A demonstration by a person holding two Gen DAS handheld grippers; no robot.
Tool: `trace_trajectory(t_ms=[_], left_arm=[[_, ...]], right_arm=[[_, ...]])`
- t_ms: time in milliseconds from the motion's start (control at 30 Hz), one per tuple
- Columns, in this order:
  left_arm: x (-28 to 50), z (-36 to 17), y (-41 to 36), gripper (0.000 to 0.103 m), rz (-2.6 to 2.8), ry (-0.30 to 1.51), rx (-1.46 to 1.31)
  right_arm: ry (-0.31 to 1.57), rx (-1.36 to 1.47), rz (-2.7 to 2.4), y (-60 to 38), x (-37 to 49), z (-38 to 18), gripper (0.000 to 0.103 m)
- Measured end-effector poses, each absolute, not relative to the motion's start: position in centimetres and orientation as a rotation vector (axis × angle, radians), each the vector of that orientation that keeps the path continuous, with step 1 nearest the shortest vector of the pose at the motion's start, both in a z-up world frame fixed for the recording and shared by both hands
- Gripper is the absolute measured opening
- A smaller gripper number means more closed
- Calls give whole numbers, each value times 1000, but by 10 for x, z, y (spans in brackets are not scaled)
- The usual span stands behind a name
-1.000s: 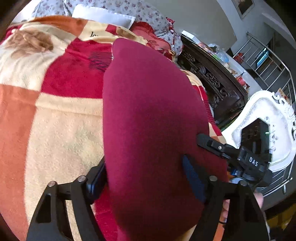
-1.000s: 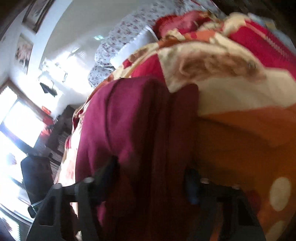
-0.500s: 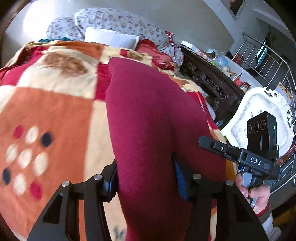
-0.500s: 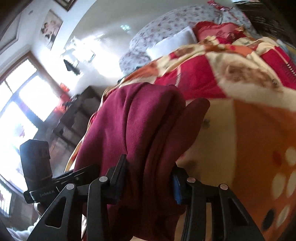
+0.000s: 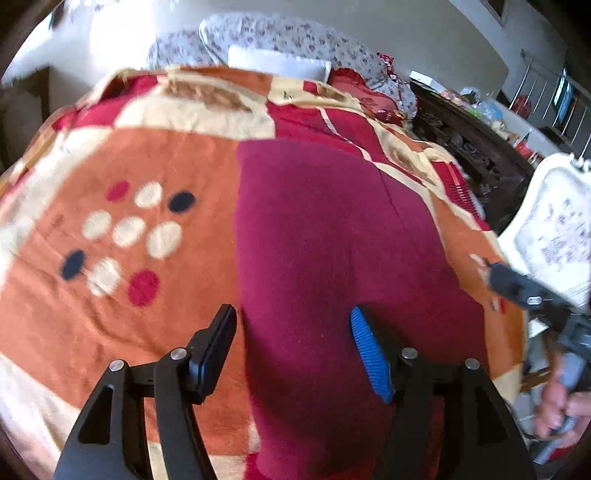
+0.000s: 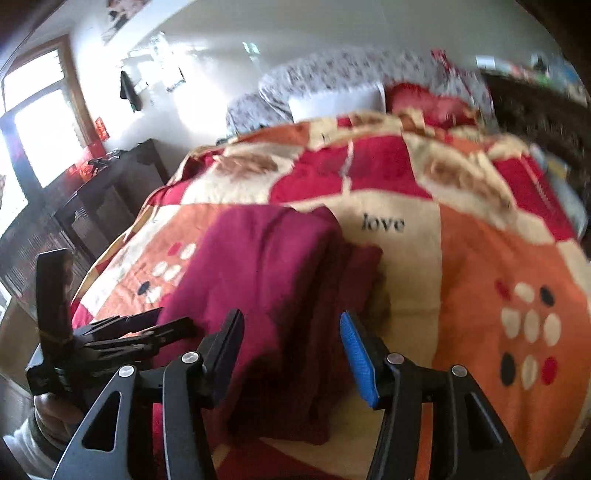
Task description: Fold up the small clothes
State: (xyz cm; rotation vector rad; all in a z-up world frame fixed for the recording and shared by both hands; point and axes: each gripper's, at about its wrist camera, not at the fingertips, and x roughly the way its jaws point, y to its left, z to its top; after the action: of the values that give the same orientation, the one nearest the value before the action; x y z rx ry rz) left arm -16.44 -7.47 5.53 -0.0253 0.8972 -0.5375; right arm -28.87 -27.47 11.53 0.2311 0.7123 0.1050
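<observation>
Maroon garment (image 5: 325, 236) — one, folded — between two opening tongs.

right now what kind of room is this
Most likely a bedroom in a home: a bed under a patchwork orange, red and cream fleece blanket, a white pillow against floral cushions, and dark carved wooden furniture beside it.

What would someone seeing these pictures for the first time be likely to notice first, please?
The eye goes first to the dark red garment, lying folded on the patchwork blanket that covers the bed. Next come the left gripper and right gripper at its near edge, their jaws opening with the cloth between them but not pinched. On the blanket just beyond the garment, the word "love" stands out.
</observation>
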Motion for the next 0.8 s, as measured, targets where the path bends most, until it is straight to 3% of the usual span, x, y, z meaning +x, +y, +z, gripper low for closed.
trace_trajectory(t_ms=[433, 533, 800], left_arm=[[-199, 82, -65, 77, -404, 768, 67], [-203, 87, -63, 78, -390, 751, 61], [-215, 97, -62, 78, -386, 726, 51]], right_arm=[[713, 180, -8, -247, -301, 107, 61], [690, 180, -31, -244, -308, 112, 73], [681, 185, -62, -239, -313, 115, 83]])
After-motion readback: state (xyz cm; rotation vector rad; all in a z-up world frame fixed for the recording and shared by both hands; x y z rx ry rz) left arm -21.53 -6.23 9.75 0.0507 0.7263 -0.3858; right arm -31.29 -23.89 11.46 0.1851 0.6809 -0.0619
